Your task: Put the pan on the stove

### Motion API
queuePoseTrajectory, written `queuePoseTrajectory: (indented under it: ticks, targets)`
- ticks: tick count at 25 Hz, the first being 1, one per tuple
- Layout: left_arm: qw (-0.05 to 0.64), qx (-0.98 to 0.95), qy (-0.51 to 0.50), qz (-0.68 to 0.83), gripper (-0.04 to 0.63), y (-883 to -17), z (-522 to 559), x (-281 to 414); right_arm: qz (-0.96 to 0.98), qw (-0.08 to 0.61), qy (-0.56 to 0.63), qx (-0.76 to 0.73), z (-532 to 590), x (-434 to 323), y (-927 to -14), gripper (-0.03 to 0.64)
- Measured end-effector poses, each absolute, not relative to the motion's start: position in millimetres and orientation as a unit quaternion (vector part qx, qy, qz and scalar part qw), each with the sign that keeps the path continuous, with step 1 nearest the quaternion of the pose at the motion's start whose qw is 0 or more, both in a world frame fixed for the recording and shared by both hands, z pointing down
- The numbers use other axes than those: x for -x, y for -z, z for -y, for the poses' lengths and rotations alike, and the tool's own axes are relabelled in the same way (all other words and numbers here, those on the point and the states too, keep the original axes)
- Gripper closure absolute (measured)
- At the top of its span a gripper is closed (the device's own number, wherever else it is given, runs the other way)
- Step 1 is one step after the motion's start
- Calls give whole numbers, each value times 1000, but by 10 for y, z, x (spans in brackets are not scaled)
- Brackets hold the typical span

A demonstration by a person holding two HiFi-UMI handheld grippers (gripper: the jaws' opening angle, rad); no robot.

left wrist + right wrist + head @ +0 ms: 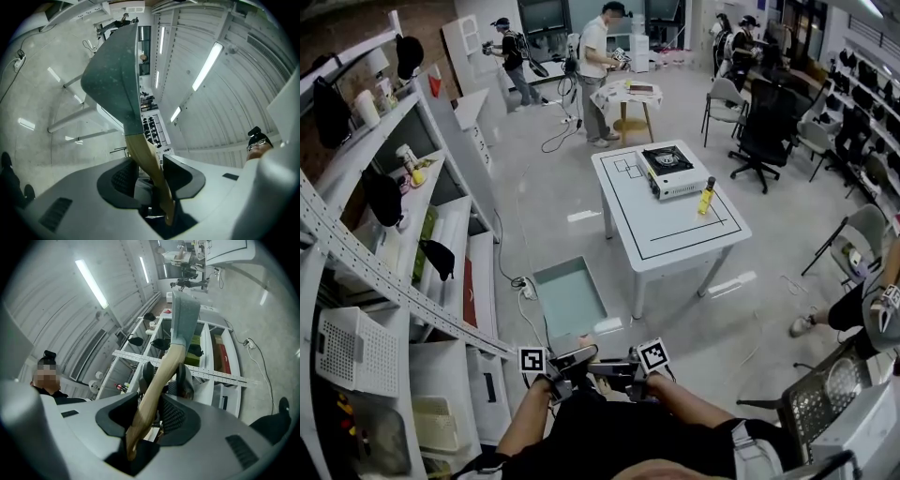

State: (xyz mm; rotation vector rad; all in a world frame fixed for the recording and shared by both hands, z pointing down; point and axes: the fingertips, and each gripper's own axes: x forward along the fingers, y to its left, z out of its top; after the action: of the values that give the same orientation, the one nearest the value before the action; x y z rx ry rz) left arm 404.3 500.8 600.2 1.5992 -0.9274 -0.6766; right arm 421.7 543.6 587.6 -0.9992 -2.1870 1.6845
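Note:
A square teal pan (570, 298) with a wooden handle (585, 340) hangs over the floor, just ahead of me, low in the head view. Both grippers grip that handle from opposite sides: the left gripper (567, 362) and the right gripper (619, 367) meet at the bottom centre. In the left gripper view the pan (116, 79) rises from the handle (149, 164), clamped in the left gripper (150, 178). In the right gripper view the pan (184, 317) and handle (157, 385) stand in the right gripper (154, 413). The portable stove (672, 170) sits on the far white table (675, 239).
A yellow bottle (706, 197) stands on the table beside the stove. White shelving (403, 253) runs along the left. A power strip and cable (525, 289) lie on the floor. Office chairs (764, 131) and several people stand at the back; a seated person (862, 309) is at the right.

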Motion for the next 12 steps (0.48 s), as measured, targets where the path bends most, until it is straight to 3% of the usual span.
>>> queuePoseTrajectory:
  ticks: [12]
  targets:
    - [578, -661, 294, 378, 420, -5947, -4421, -3145, 760, 118, -549, 329, -4834, -3254, -5845, 463]
